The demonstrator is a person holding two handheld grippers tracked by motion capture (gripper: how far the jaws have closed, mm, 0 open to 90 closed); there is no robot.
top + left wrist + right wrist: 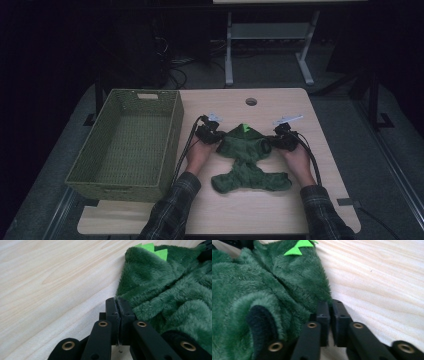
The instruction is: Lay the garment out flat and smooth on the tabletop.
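While the green fleece garment (246, 160) lies crumpled near the centre of the wooden tabletop (330, 165), both grippers sit at its upper edge, one per side. Left gripper (216, 136): jaws together at the garment's left hem; in left gripper view the fleece touches the jaw tips, but whether any fabric is pinched can't be told. Right gripper (276, 139): jaws nearly together w/ a thin gap, at the right hem; in right gripper view fleece lies just beside the tips, not clearly between them. Lime-green spikes (245, 128) mark the garment's far end. Woven green basket (172, 135) stands at tabletop's left edge, well apart from garment.
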